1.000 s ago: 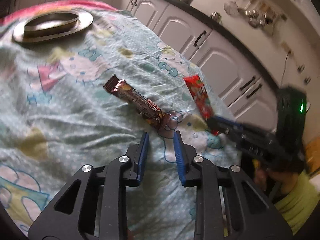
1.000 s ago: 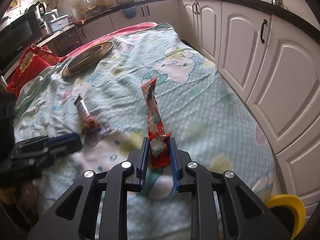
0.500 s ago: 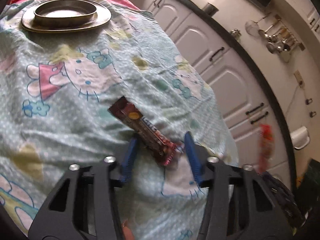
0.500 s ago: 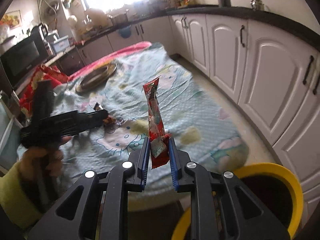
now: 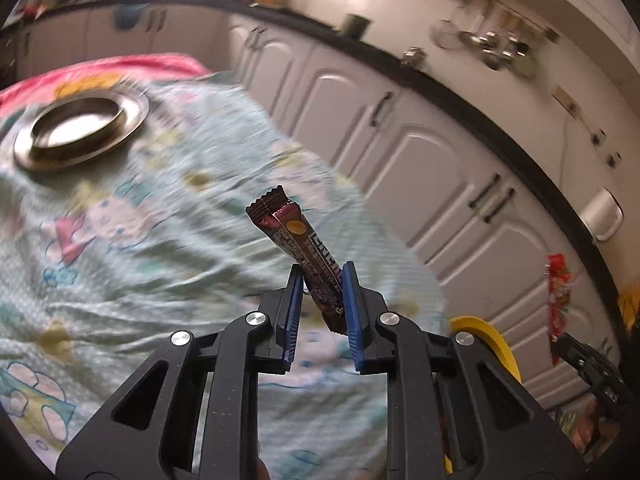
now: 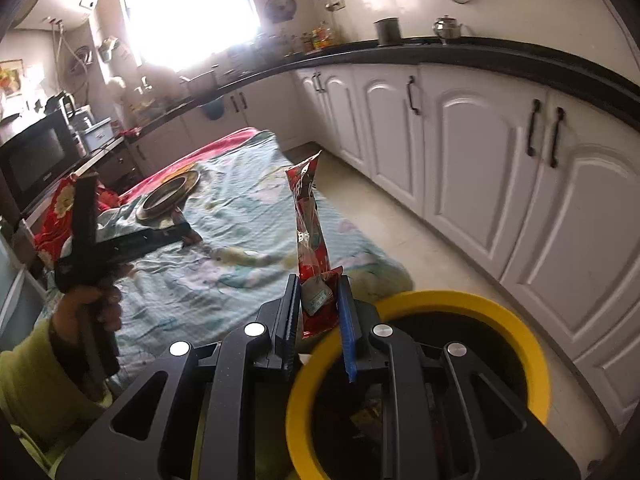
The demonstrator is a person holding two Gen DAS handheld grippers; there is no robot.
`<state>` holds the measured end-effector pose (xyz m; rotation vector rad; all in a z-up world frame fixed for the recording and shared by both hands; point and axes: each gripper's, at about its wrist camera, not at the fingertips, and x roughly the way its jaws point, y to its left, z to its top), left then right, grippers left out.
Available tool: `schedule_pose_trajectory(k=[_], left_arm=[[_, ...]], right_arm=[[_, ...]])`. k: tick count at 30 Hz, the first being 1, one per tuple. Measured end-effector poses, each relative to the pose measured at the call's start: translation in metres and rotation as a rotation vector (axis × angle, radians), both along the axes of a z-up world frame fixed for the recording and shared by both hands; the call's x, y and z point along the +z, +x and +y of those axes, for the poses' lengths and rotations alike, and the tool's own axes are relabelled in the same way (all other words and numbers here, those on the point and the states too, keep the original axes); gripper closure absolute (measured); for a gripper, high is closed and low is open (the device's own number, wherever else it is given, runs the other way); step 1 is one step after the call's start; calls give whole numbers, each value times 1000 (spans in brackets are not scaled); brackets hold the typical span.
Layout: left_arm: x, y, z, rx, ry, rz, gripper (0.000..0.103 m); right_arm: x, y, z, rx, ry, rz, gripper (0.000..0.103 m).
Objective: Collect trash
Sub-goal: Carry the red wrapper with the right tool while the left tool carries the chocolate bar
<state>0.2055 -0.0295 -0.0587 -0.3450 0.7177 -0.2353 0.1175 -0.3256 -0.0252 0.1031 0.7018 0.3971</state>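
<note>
the left gripper (image 5: 319, 294) has its fingers closed on a brown bar wrapper (image 5: 298, 248), and the jaws have just been closing with that wrapper between them. the wrapper's lower end sits between the blue pads while the crimped top leans toward 11 o'clock, lifted clear of the sheet (image 5: 160, 240). the sheet, pale blue with cartoon prints, covers a low surface whose kind cannot be told. at 10 o'clock in the left wrist view a metal plate (image 5: 80, 132) rests on the sheet near its pink far edge. at 4 o'clock from the left gripper a yellow bin (image 5: 496, 344) shows part of its rim behind the gripper's frame. at 3 o'clock, near the edge of the same view, the red wrapper (image 5: 558, 292) hangs upright from the other tool. in the right wrist view the right gripper (image 6: 319, 316) has its fingers nearly together, clamped on the bottom of that red wrapper (image 6: 310, 232), which stands up toward 12 o'clock. the yellow bin (image 6: 420, 300) lies directly below and toward 5 o'clock of the right gripper, its dark inside open to view, standing on the floor (image 6: 420, 236) just off the sheet's near corner. at 9 o'clock in this view a hand (image 6: 94, 300) in a green sleeve (image 6: 36, 376) grips the left tool above the sheet. white cabinets (image 6: 480, 152) under a dark worktop (image 6: 460, 52) run along the right side.
</note>
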Motion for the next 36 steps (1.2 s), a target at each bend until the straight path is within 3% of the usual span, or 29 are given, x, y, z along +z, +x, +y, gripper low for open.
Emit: schedule_pose_trajectory(k=[8, 18, 36], left_arm=[[27, -20, -59, -144, 46, -81, 90], [39, -44, -108, -266, 91, -126, 91], [10, -70, -179, -476, 166, -81, 92]], right_arm=[[-2, -19, -26, -57, -6, -14, 85], [5, -35, -49, -114, -25, -56, 85], [-20, -50, -79, -176, -34, 7, 85]])
